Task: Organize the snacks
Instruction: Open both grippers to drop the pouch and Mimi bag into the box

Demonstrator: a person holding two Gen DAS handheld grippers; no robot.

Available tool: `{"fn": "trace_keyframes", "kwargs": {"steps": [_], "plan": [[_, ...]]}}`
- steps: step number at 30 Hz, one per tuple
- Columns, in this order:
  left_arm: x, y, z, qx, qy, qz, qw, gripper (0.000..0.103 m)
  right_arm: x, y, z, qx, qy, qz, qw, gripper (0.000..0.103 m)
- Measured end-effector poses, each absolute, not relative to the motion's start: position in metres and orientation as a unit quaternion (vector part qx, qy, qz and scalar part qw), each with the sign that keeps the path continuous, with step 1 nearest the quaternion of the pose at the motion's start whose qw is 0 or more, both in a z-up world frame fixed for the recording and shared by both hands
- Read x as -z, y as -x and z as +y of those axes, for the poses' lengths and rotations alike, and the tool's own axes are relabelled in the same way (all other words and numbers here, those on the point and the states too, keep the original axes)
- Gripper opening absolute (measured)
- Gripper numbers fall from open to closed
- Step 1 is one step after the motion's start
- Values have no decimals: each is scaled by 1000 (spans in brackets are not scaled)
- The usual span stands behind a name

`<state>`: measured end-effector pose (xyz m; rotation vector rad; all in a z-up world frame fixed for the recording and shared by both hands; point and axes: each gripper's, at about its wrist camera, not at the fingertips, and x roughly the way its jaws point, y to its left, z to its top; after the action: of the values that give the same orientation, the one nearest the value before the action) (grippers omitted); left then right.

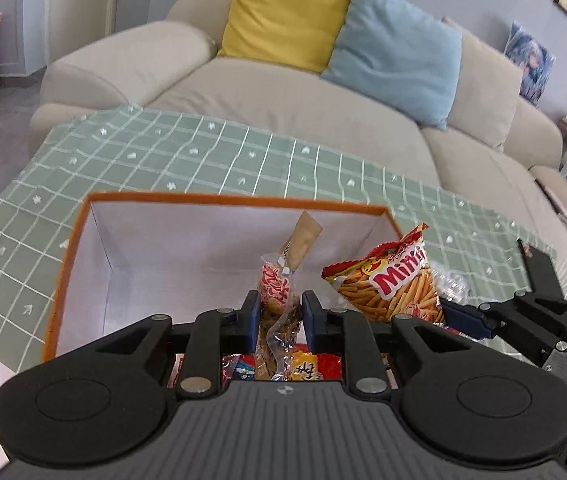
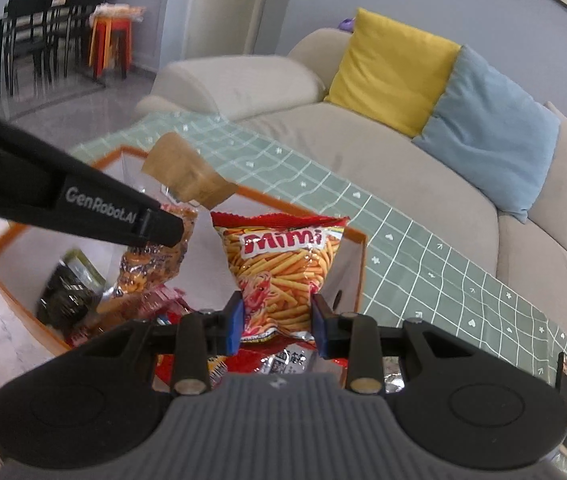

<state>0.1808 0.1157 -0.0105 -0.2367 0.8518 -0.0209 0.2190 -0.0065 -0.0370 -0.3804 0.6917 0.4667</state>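
Note:
My left gripper (image 1: pixel 281 316) is shut on a clear snack bag (image 1: pixel 277 292) with a brown paper label, held upright over the orange-rimmed white box (image 1: pixel 227 199). My right gripper (image 2: pixel 277 320) is shut on the lower part of a red Mimi stick-snack bag (image 2: pixel 283 268), which stands upright over the box's right end (image 2: pixel 357 240). The two held bags hang side by side, the Mimi bag (image 1: pixel 387 284) to the right of the clear one. Several packets (image 2: pixel 71 292) lie on the box floor under both grippers.
The box sits on a table with a green checked cloth (image 1: pixel 203 152). A beige sofa (image 1: pixel 283 96) with a yellow cushion (image 1: pixel 287 12) and a blue cushion (image 1: pixel 395 48) stands just beyond. Dark dining chairs and red stools (image 2: pixel 111 44) are far left.

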Motion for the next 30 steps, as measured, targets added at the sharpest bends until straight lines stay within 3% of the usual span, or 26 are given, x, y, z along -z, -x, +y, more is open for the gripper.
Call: {"fn": "trace_keyframes", "kwargs": {"steps": [16, 25, 30], "plan": [[53, -215, 120, -14, 105, 485, 868, 23, 76, -242, 4, -226, 234, 362, 874, 32], [54, -214, 116, -19, 91, 487, 868, 24, 82, -244, 5, -235, 239, 369, 867, 33], [44, -209, 113, -24, 78, 474, 877, 34, 79, -240, 3, -238, 235, 372, 866, 35]]}}
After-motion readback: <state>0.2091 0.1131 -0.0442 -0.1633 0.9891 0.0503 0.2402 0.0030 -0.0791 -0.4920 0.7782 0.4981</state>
